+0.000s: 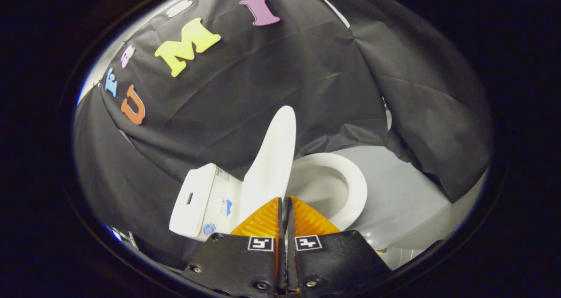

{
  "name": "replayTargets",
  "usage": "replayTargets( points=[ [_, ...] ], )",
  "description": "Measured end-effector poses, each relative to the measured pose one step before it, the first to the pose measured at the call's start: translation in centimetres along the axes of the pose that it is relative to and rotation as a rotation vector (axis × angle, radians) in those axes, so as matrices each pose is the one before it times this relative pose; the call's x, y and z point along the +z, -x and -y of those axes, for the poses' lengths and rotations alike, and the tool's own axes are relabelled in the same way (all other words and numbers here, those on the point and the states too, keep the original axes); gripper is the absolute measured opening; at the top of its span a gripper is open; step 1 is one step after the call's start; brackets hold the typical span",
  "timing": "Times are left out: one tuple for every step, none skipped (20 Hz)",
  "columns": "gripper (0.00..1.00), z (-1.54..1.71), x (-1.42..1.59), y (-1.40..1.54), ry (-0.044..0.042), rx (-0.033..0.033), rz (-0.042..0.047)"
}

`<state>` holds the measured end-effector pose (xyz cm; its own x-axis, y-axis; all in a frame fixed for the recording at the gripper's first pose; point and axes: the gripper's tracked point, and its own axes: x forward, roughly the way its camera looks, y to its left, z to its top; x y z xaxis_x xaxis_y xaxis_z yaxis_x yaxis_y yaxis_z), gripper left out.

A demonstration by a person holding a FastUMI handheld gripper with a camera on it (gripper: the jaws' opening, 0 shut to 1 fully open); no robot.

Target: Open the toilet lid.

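The toilet lid stands raised, nearly on edge, just ahead of the hand-held gripper. It rises from the fingertips toward the black cloth wall, between the tank on one side and the open bowl on the other. The 2 fingers are drawn together to a thin slit. The lid's lower edge sits right at their tips, but whether they pinch it or merely touch it I cannot tell.

By my judgement, the lifting step is almost done: the lid is up off the seat rim, yet it looks not fully leaned back against the tank. The next move probably calls for a gentle push toward the tank until the lid rests there, then a clean withdrawal of the tips so it does not fall forward.

The bowl shows a white inner wall; nothing is visible inside it, though its bottom is hidden.
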<state>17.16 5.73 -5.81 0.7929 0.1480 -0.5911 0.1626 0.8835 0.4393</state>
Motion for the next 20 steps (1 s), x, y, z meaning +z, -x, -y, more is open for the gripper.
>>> replayTargets(
  points=[
    [0.05,-0.401,0.159,0.070,0.00287,-0.00154,-0.00018],
    [0.05,-0.724,0.204,0.095,0.01082,0.00156,0.00419],
    [0.05,-0.609,0.142,-0.045,0.01196,-0.00344,0.00132],
    [0.05,-0.658,-0.153,-0.031,0.01795,-0.00748,-0.00453],
    [0.05,-0.383,0.034,0.140,0.00777,-0.00919,-0.01099],
    [0.05,-0.649,0.213,0.189,0.00150,0.00442,-0.00173],
    [0.05,-0.601,0.148,0.188,-0.00302,0.00594,-0.00382],
    [0.05,-0.593,0.223,0.188,0.00158,0.00666,-0.00051],
    [0.05,-0.386,-0.069,0.025,0.00888,-0.00142,0.00091],
    [0.06,-0.555,0.112,0.113,0.01747,-0.00344,0.00241],
    [0.06,-0.597,0.044,-0.015,0.01942,-0.00726,0.00052],
    [0.06,-0.543,0.100,0.087,0.01572,-0.00816,-0.00135],
    [0.06,-0.563,0.051,0.001,0.00746,-0.00960,-0.00454],
    [0.06,-0.824,0.199,0.179,0.00909,-0.00350,0.00064],
    [0.06,-0.844,0.179,0.111,0.01225,-0.00339,-0.00022],
    [0.07,-0.840,0.197,0.157,0.01689,-0.00138,0.00315],
    [0.07,-0.765,-0.067,0.094,0.01639,-0.00584,0.00290],
    [0.08,-0.872,0.127,0.134,0.02163,-0.00845,0.00580],
    [0.08,-0.804,-0.335,0.325,0.02435,-0.01292,0.00382],
    [0.09,-0.925,0.237,0.087,0.01700,-0.00714,0.00973]
  ],
)
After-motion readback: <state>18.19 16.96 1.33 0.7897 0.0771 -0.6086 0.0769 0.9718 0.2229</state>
